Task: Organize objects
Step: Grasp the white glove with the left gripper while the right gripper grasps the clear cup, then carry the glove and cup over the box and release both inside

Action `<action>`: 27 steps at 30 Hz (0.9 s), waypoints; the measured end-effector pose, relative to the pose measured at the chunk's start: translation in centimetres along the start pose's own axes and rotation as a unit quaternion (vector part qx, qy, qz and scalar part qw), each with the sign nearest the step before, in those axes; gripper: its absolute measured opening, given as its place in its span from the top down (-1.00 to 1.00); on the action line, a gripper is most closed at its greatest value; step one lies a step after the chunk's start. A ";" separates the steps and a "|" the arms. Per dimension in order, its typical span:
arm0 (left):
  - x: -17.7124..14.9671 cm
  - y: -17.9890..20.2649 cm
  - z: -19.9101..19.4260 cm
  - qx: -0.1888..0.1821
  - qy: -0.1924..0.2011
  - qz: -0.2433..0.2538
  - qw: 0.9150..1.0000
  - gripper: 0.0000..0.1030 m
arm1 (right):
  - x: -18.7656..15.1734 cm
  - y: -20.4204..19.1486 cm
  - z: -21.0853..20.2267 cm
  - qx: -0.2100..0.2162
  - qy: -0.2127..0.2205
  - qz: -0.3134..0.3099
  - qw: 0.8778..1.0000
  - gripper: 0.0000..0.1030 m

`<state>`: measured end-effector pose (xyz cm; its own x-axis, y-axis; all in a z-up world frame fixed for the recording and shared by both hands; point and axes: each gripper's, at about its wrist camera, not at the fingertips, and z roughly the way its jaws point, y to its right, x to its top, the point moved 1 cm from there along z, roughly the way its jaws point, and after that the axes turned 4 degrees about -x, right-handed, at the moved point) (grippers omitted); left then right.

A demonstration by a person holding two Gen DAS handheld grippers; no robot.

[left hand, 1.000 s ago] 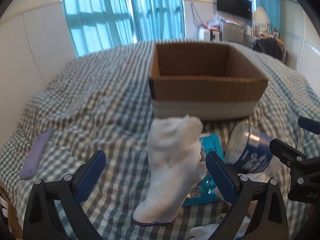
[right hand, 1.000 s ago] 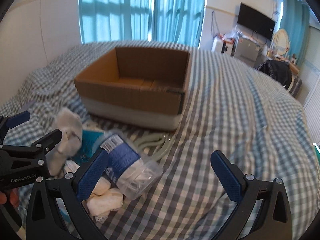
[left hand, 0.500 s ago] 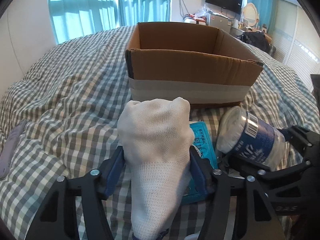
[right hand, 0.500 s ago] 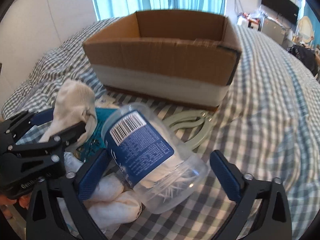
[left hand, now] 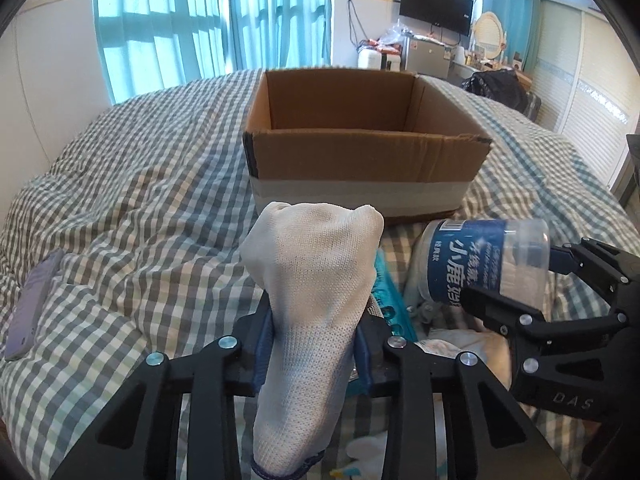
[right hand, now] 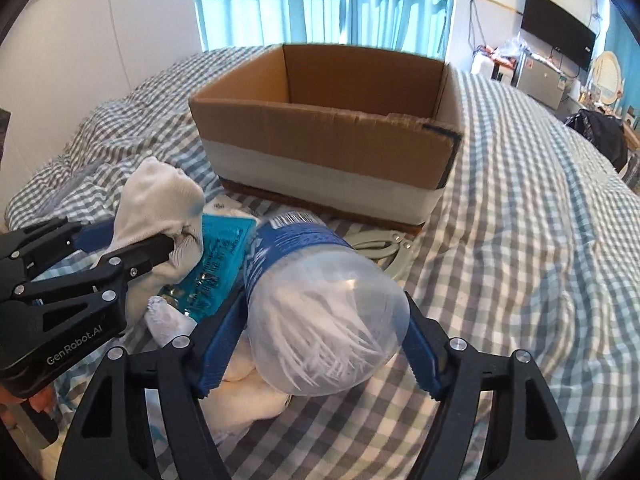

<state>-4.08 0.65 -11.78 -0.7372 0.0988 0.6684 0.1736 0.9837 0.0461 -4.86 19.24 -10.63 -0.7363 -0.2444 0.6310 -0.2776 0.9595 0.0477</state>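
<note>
Beneath you spreads the grey-and-white checked bed cover, soft and rumpled; on it stands the open brown corrugated cardboard box, square-cornered, with a pale band round its base and a frayed top edge at one corner. Just in front of the box, your left gripper is clamped on the white knitted sock, a fine-mesh weave with a dark blue trim at its lower hem (its rounded end stands up between the blue pads); your right gripper is squeezed around the clear plastic cylindrical jar of cotton swabs, lying on its side, white stick ends showing through its domed bottom. Its blue label carries a barcode and white Chinese characters, only partly legible. Between sock and jar lies the flat teal plastic packet; its print is too small to read. The left gripper's black body reads "GenRobot.AI".
</note>
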 end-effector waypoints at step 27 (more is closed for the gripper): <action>8.6 0.8 -6.6 0.011 0.118 0.020 0.993 0.35 | 8.5 1.0 -9.8 -0.046 0.151 -0.012 0.987 -0.31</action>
<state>-5.95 1.31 -1.07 -0.5563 0.1028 0.8246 0.1830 0.9831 0.0008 -5.30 19.47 2.37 -0.5093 -0.2277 0.8299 -0.2255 0.9660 0.1267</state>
